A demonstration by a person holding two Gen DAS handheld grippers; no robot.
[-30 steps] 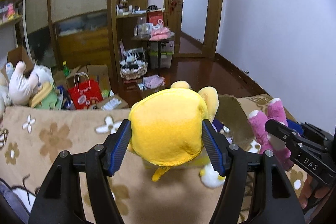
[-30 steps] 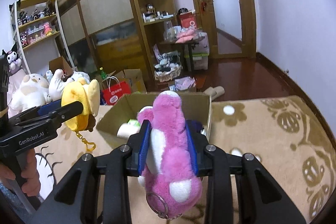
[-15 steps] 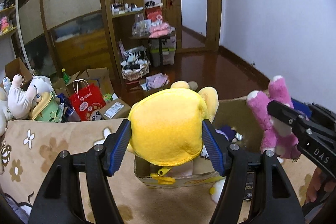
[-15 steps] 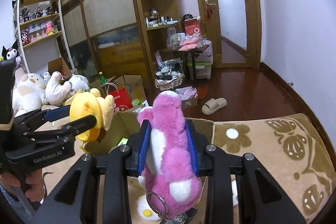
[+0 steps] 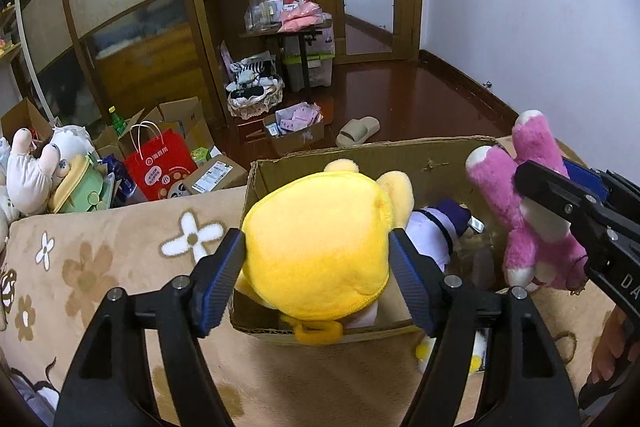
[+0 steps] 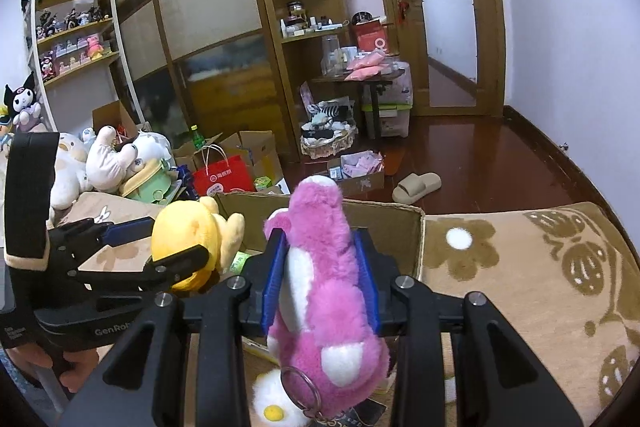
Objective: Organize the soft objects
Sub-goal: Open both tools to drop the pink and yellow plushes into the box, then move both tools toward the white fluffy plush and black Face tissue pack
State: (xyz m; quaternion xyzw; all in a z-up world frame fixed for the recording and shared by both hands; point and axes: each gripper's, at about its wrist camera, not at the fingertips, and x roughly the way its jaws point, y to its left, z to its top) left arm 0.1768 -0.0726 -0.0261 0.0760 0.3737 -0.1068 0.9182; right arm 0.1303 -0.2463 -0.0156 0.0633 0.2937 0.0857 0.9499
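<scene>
Hanging over the near-left part of an open cardboard box [image 5: 432, 163], the left hand-held gripper [image 5: 318, 267] has a round yellow plush [image 5: 320, 251] between its blue pads; its jaws have just been opening wider, and the left pad now appears to stand slightly off the plush while the right one lies against its side. The plush's lower edge overlaps the box's near rim, with a yellow loop dangling over that rim. Inside the box lies a white and purple plush [image 5: 436, 231], leaving brown floor of the box bare towards the right.

The right hand-held gripper [image 6: 322, 279] is squeezed narrow on a pink and white plush [image 6: 324, 279], which stands upright between the pads, its head above the box's far wall in this view and a metal keyring [image 6: 300, 387] hanging from its lower end. From the left wrist view this pink plush [image 5: 528, 211] hangs at the box's right edge, apart from the yellow one. A white plush with a yellow spot [image 6: 272, 407] lies just below the keyring.

The box sits on a tan flower-patterned blanket [image 6: 520, 267], which lies open and flat to its right and left. Beyond the blanket's far edge, boxes, a red paper bag [image 5: 160, 167] and a heap of plush toys [image 5: 44, 171] crowd the floor on the left, while bare dark wooden floor runs to the doorway, with one slipper [image 6: 416, 185] on it.
</scene>
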